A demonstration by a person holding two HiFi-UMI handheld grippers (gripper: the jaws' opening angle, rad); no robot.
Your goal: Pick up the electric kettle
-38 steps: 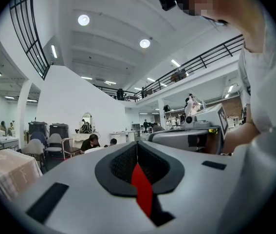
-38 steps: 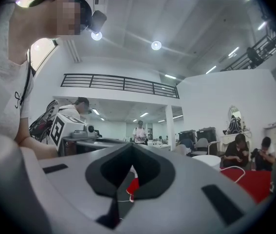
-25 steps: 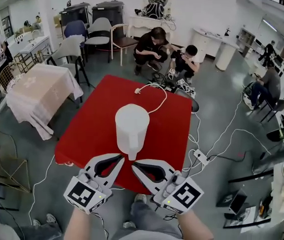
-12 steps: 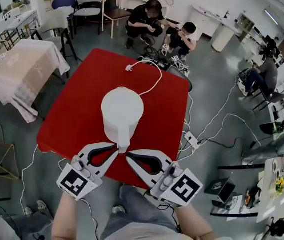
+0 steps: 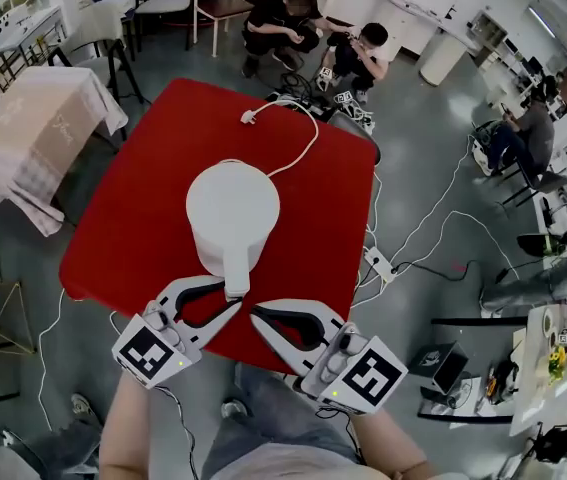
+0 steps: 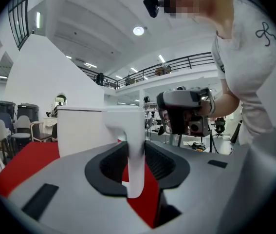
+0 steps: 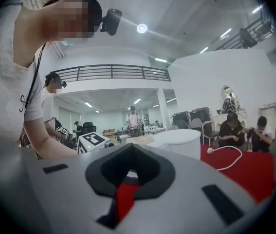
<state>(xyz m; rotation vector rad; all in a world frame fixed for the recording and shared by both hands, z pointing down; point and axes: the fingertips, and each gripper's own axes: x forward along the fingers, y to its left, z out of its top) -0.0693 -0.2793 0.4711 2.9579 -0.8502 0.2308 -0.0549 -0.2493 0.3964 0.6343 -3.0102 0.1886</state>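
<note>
The white electric kettle stands on the red table, its handle pointing toward me. My left gripper is at the handle with its jaws opening, one on each side of it. In the left gripper view the handle hangs between the dark pads with a gap on both sides, and the kettle body is just beyond. My right gripper hovers shut and empty beside the left one, near the table's front edge. The right gripper view shows the kettle ahead to the right.
The kettle's white cord runs to a loose plug at the table's far edge. Two people crouch beyond the table. A cloth-covered table stands to the left, and a power strip with cables lies on the floor to the right.
Both grippers have come down and forward to the kettle. The left gripper's jaws, closed before, now stand apart around the handle.
</note>
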